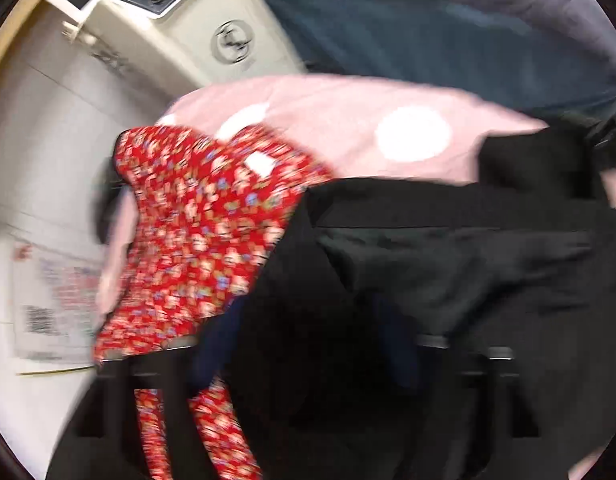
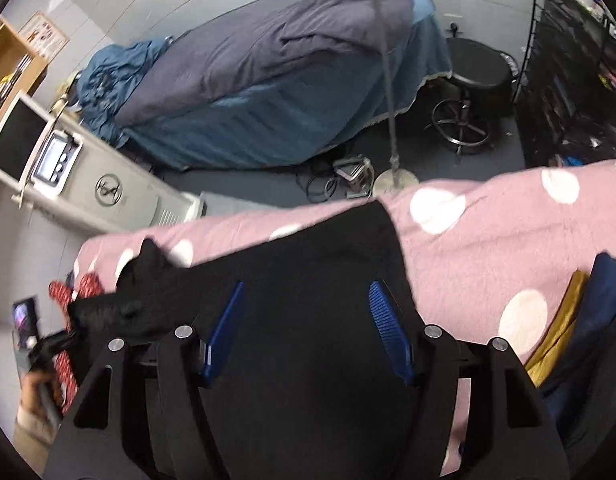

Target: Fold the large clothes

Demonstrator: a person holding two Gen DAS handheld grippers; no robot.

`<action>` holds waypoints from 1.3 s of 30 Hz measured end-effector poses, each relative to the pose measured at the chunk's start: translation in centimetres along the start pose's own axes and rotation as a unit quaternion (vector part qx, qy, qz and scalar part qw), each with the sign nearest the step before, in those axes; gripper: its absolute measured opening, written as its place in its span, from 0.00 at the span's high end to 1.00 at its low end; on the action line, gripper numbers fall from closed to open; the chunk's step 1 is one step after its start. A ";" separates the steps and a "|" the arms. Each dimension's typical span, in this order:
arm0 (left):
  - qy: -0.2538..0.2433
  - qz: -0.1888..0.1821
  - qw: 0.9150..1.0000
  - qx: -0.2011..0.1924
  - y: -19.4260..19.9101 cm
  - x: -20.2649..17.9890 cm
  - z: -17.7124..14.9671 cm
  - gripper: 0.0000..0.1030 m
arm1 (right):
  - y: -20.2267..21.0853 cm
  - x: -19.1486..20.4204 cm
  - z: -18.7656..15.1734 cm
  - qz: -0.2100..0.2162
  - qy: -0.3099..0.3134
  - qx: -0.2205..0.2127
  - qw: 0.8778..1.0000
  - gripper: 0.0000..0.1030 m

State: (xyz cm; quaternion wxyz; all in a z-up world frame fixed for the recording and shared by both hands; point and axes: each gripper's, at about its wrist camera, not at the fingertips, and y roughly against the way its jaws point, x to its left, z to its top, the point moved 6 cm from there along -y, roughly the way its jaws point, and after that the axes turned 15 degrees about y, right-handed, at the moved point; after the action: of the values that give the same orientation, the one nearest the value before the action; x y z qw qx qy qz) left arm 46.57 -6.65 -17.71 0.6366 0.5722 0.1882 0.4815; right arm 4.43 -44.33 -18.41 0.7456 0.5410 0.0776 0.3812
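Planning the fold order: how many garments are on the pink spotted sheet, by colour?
Black: 1, the black garment under the right claw.
Red floral: 1, the red floral garment.
Navy: 1, the navy piece at the right edge.
Mustard: 1, the mustard piece beside it.
Total: 4.

Blue-draped bed point(image 2: 267, 120) under grey quilt point(image 2: 291, 36), black stool point(image 2: 478, 68), beige machine point(image 2: 107, 192), lamp stand point(image 2: 392, 120)

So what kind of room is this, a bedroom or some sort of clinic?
Probably a treatment or beauty room used for folding practice. A narrow bed draped in blue covers, a round black stool and a cream floor-standing machine with a small screen suggest that. Clothes lie on a pink dotted sheet.
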 end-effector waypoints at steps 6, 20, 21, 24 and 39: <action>0.148 -0.121 0.981 0.028 1.5 6.1 4.0 0.93 | 0.6 0.7 -5.7 -0.021 0.050 0.033 0.998 0.38; 0.359 -0.434 0.826 0.028 5.1 12.5 4.0 0.11 | -3.8 5.2 -11.6 -0.025 0.150 0.101 0.983 0.38; 0.377 -0.447 0.811 0.012 6.0 13.4 3.8 0.11 | -3.9 5.9 -11.7 -0.027 0.166 0.099 0.981 0.38; 0.324 -0.391 0.861 -0.024 7.8 12.8 2.1 0.11 | -4.6 7.5 -12.5 -0.022 0.198 0.096 0.975 0.38; 0.011 -0.206 0.977 0.047 -0.2 -4.4 -21.7 0.07 | -6.9 4.8 -16.7 -0.060 0.234 0.153 0.958 0.37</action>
State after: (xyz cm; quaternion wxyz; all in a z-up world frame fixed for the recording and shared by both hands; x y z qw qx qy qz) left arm 27.46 1.62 -25.22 0.6925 0.5452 0.3309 0.3371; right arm 2.35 -29.57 -29.69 0.6367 0.5386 0.3392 0.4352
